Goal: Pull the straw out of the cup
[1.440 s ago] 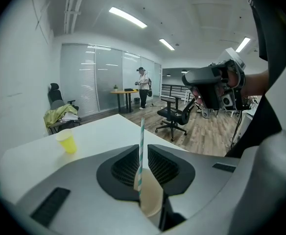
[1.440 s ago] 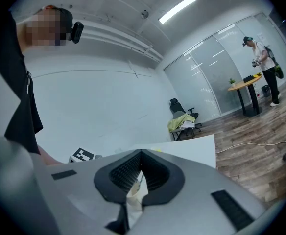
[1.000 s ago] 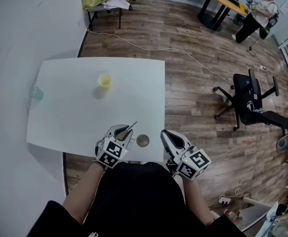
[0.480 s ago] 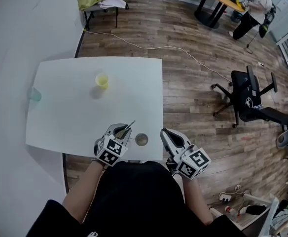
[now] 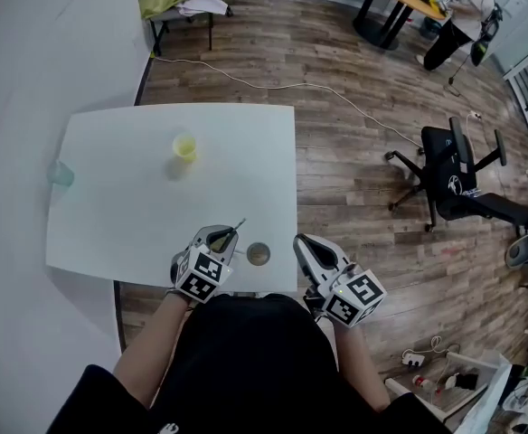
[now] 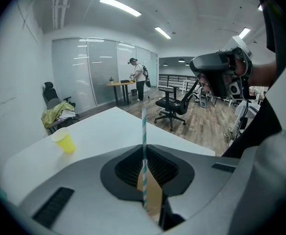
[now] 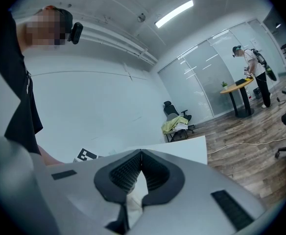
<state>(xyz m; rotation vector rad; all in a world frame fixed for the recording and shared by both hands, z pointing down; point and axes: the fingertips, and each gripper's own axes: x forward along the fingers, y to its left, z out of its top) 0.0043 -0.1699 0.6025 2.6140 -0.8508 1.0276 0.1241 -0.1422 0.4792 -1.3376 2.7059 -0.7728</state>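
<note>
One teal-striped paper straw (image 6: 143, 131) clamped in our left hand-held gripper (image 5: 217, 239), right hand-held gripper (image 5: 311, 250) closed empty, round brown cup (image 5: 259, 254) between.

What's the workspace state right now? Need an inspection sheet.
Surface: white table on a wood floor.
Job's things: striped straw held upright in the left gripper, out of the cup at the near edge.
Clutter: yellow cup mid-table; pale green cup at the left edge.
Grippers: left shut on the straw; right gripper shut, holding nothing, off the table's right side.
Cables: white cable across the floor; power strip near the feet.
Surroundings: office chair; person at a far table.
</note>
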